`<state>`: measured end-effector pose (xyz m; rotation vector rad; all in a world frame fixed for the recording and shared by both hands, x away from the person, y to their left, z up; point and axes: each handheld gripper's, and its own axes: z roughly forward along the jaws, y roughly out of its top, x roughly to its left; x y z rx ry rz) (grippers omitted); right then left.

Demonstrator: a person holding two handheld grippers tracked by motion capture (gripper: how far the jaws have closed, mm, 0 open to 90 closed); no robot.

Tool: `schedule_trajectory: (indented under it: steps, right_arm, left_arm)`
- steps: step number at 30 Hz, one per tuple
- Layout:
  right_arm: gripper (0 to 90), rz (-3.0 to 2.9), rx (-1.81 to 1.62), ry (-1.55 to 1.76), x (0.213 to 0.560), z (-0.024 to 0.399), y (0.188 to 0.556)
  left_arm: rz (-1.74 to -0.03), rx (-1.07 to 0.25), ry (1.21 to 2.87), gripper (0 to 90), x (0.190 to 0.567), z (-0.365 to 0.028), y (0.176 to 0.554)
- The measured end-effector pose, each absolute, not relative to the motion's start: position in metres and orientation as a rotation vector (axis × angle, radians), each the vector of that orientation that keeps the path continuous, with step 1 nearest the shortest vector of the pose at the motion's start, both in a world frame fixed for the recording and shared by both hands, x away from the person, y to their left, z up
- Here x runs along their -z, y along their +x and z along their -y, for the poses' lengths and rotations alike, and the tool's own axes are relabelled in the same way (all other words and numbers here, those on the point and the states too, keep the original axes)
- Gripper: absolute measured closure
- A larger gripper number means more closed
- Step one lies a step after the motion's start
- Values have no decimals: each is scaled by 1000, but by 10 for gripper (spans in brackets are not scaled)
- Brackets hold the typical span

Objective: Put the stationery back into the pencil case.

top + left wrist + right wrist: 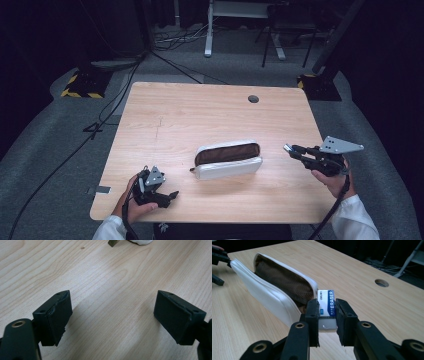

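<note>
Table (200,115): a light wooden top, seen from above, with a small round hole (253,99) near its far edge.

Pouch (228,159): a white pencil pouch is lying near the middle of the table, its long mouth gaping open and showing a brown mesh lining. In the right gripper view (279,293) it is sitting just behind and to the left of the jaws.

Right gripper (290,148): a person's right hand is holding it to the right of the pouch, a little apart from the pouch's end, pointing toward it. Its jaws are pinching an eraser between the pads.

Eraser (326,308): a white block in a blue and white sleeve printed "ERASER" – it is standing clamped between the two black jaws, its top poking out above them. In the high view it is showing as a small pale tip (288,148) at the gripper's front.

Left gripper (172,194): the left hand is resting it on the table near the front edge, left of the pouch and apart from it. Its jaws are standing wide – nothing is between them but bare wood (112,315).

Sleeves: white cuffs are showing at both wrists along the bottom of the high view.
</note>
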<state>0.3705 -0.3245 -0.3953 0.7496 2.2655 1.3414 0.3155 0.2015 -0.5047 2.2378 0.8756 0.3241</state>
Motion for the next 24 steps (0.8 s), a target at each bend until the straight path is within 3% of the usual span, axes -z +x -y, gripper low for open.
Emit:
schedule_trajectory:
  steps: [24]
  right_arm:
    - [734, -2311, -1359, 594, 370, 271, 382]
  left_arm:
    - [-870, -321, 2239, 151, 505, -202, 316]
